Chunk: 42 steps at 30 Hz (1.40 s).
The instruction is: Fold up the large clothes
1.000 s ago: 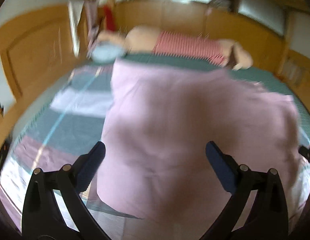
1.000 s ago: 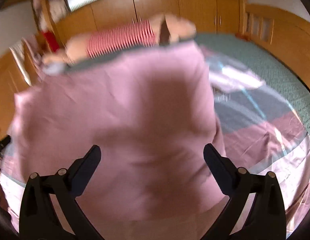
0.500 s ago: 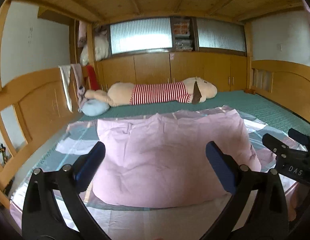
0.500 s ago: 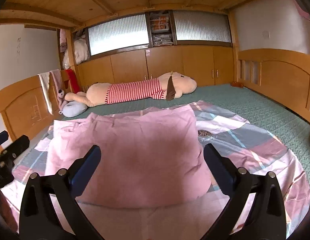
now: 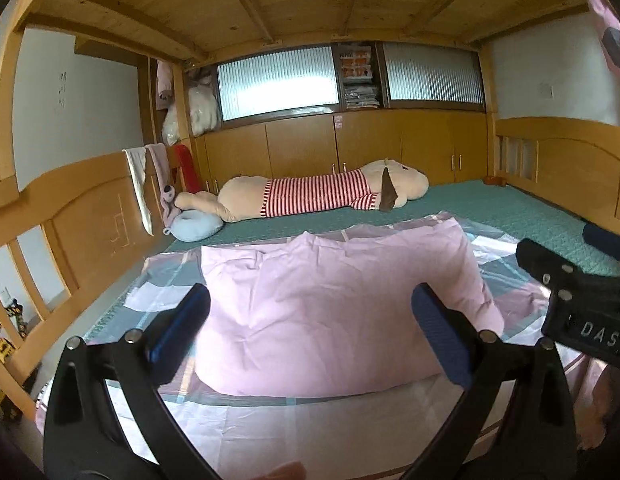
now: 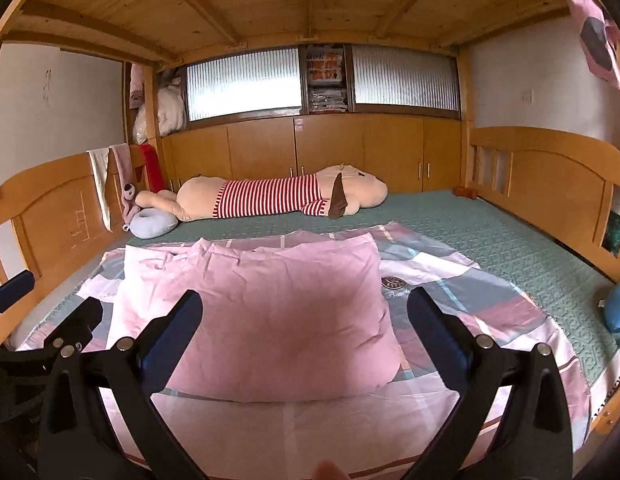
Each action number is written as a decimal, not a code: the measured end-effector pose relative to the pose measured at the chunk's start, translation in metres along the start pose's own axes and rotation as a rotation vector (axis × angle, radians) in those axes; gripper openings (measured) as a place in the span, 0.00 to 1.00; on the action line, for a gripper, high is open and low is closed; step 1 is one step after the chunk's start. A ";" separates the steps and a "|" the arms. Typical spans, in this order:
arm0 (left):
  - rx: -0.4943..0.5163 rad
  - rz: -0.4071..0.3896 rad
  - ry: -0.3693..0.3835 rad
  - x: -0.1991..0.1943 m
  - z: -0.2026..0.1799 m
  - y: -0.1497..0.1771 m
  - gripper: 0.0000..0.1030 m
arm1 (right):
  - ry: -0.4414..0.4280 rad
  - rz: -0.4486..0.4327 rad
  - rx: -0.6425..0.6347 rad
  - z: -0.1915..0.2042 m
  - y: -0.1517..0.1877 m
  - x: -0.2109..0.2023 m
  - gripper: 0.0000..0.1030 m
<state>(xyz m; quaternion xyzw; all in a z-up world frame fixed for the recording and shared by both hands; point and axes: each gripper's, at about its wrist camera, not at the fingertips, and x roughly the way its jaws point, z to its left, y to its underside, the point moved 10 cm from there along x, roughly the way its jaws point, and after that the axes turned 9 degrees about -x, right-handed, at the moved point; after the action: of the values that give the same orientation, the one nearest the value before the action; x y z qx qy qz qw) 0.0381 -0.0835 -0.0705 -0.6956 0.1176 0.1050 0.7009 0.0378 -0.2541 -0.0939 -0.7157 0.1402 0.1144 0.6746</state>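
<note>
Garment [image 5: 334, 304], one; grippers, two.

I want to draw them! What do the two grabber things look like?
Both look alike. The left gripper and right gripper have black plastic frames shaped like a wide V, with small silver bolts at the joints. Each finger ends in a dark blue, bumpy pad. The right gripper's black body also shows at the edge of the left view, with white letters "DAS". No cables or sleeves show.

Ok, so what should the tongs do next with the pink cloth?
Probably lower both open tongs, left and right, to the pink cloth's near edge: it lies already folded on the bed, neither holds anything, and it still looks wide enough for another fold.
</note>
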 end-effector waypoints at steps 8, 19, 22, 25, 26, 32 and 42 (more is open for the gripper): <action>-0.004 0.007 -0.034 0.001 0.011 0.005 0.98 | 0.002 -0.002 -0.027 0.009 -0.002 -0.003 0.99; -0.073 0.056 -0.034 0.006 0.030 0.011 0.98 | -0.021 0.032 -0.041 0.019 0.007 0.003 0.99; -0.072 0.057 -0.032 0.006 0.030 0.012 0.98 | -0.019 0.032 -0.052 0.021 0.006 0.003 0.99; -0.071 0.055 -0.035 0.006 0.031 0.012 0.98 | -0.014 0.029 -0.068 0.023 0.006 0.002 0.99; -0.072 0.057 -0.036 0.007 0.031 0.013 0.98 | -0.011 0.028 -0.073 0.024 0.006 0.002 0.99; -0.082 0.071 -0.038 0.009 0.036 0.014 0.98 | -0.018 0.031 -0.084 0.028 0.007 0.003 0.99; -0.072 0.071 -0.048 0.012 0.039 0.015 0.98 | -0.020 0.037 -0.079 0.027 0.009 0.004 0.99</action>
<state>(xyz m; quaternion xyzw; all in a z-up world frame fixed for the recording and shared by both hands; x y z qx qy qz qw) 0.0454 -0.0443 -0.0886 -0.7129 0.1218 0.1507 0.6739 0.0387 -0.2280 -0.1056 -0.7379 0.1420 0.1396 0.6449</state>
